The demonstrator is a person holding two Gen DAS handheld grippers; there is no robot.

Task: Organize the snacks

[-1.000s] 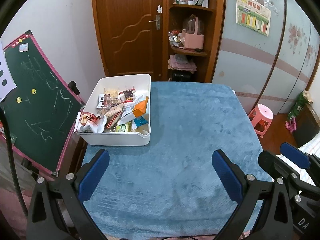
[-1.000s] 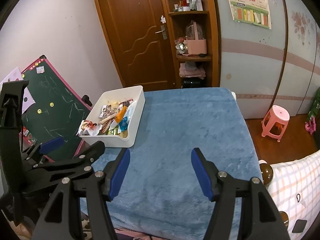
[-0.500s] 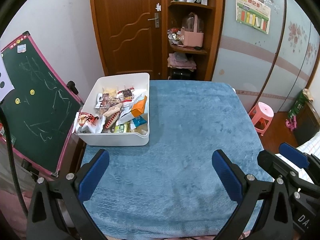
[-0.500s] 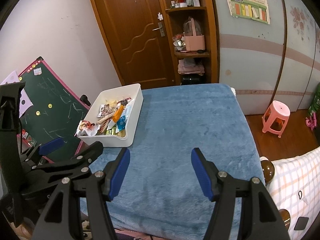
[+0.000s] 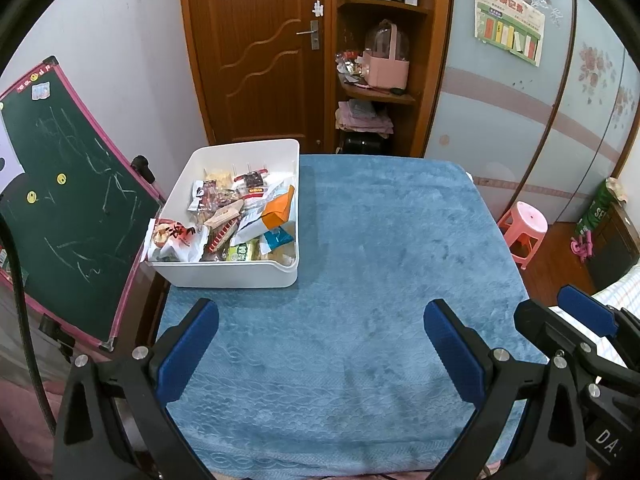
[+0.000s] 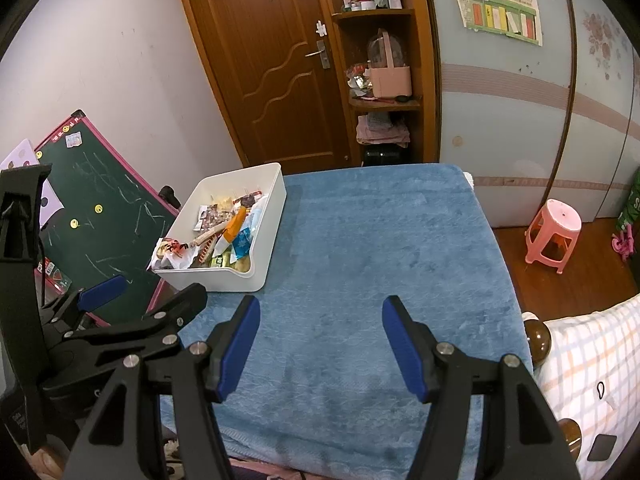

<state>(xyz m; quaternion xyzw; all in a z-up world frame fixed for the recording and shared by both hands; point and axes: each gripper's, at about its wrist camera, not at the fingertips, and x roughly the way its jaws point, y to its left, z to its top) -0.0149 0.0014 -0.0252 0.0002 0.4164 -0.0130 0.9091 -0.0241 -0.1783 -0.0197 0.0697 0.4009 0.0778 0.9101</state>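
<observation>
A white plastic bin (image 5: 224, 278) stands at the left edge of a table covered with a blue cloth (image 5: 380, 248). It holds several mixed snack packets (image 5: 236, 222). The bin also shows in the right wrist view (image 6: 240, 280). My left gripper (image 5: 320, 344) is open and empty, held above the near part of the table, well short of the bin. My right gripper (image 6: 320, 344) is open and empty, above the near edge of the cloth, to the right of the left gripper (image 6: 144, 292).
A green chalkboard with a pink frame (image 5: 60, 208) leans to the left of the table. A wooden door (image 5: 256, 52) and a shelf unit (image 5: 380, 56) stand behind. A pink stool (image 5: 524, 228) is on the floor at the right. A checked bed cover (image 6: 592, 368) lies near right.
Both grippers have pulled back and up a little, so the table and bin look slightly farther away. Both stay open and empty.
</observation>
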